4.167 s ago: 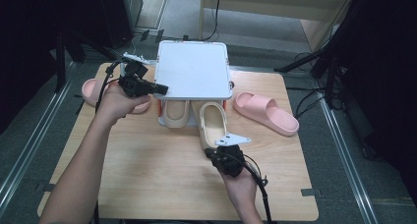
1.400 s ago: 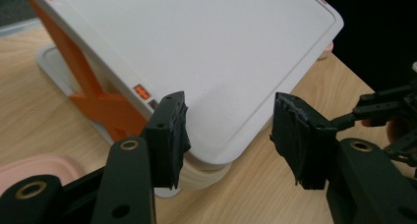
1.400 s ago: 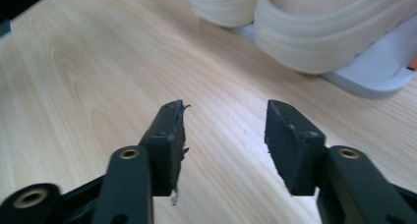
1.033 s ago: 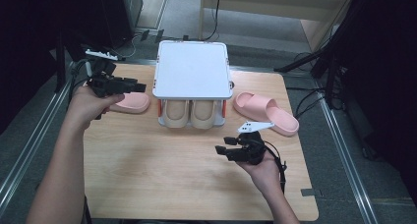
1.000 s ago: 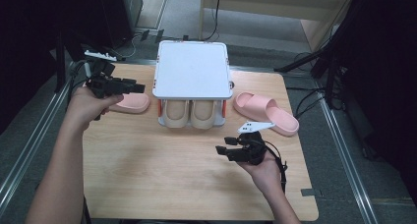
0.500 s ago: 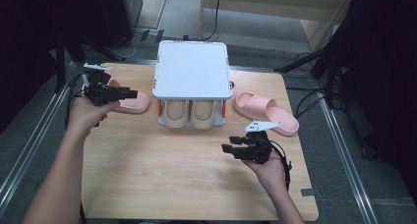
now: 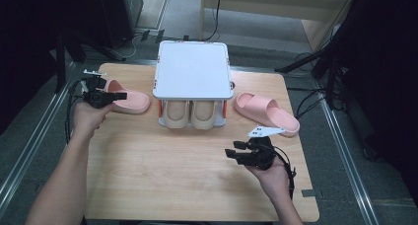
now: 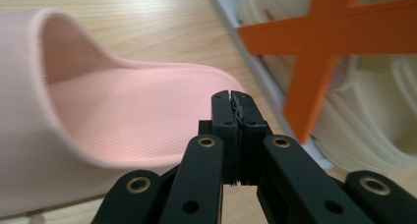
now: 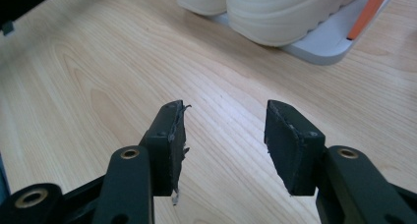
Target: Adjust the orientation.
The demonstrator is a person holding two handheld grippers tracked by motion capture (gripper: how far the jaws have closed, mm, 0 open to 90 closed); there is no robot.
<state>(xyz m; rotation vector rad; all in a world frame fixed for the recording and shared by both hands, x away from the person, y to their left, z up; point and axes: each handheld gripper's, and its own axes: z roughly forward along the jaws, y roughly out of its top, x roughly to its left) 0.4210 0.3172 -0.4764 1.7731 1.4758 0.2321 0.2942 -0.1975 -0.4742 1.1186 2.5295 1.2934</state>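
Pink slipper [image 8: 118, 121] just behind shut left jaws.

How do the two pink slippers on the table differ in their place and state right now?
The left pink slipper lies left of the white rack, with the left gripper at it, jaws shut. The right pink slipper lies right of the rack, and no gripper touches it; the right gripper hangs open over bare wood. Both slippers rest sole-down on the table.
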